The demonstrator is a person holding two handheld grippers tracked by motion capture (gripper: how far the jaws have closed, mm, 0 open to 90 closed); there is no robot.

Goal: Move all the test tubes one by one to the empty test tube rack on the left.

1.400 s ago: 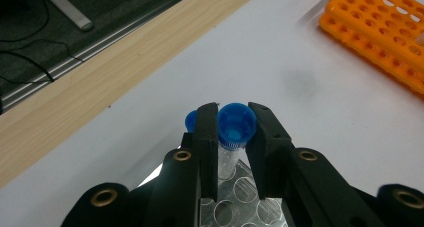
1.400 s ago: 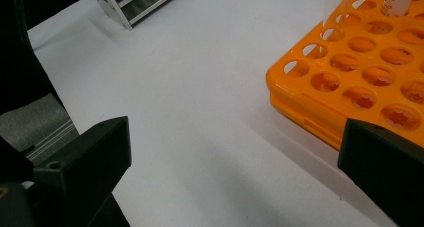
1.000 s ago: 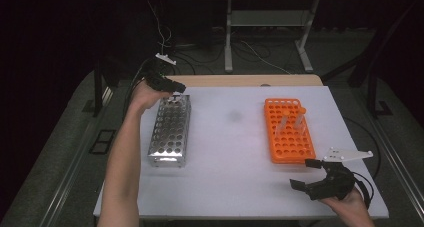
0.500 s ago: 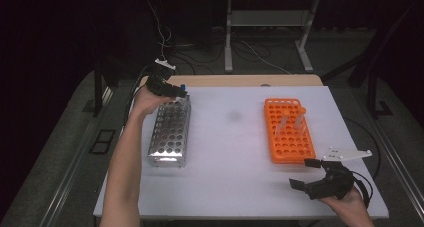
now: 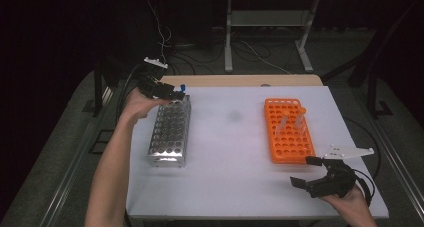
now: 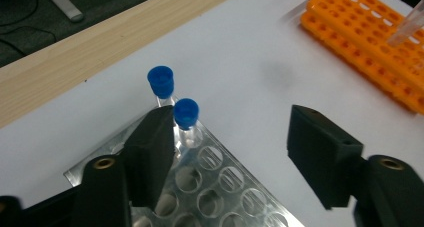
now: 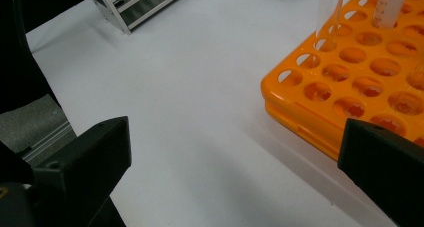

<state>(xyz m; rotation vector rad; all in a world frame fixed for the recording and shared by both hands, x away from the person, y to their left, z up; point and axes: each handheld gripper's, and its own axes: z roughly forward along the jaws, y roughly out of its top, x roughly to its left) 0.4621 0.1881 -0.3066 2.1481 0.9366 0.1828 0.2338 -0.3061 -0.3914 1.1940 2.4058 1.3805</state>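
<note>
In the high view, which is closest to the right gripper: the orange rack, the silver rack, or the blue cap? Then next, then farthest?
From the right gripper, at the table's near right:
1. Orange rack, just beyond it, right side.
2. Silver rack, across the table, left side.
3. Blue cap, at the silver rack's far end, by the left gripper.

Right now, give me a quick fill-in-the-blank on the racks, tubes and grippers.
1. The two tubes standing in the metal rack have ____ caps.
2. The plastic rack near the right gripper is ____.
3. The jaws of the left gripper stand ____, with no tube pressed between them.
4. Both racks stand on a ____ table.

Missing words: blue; orange; open; white
</note>
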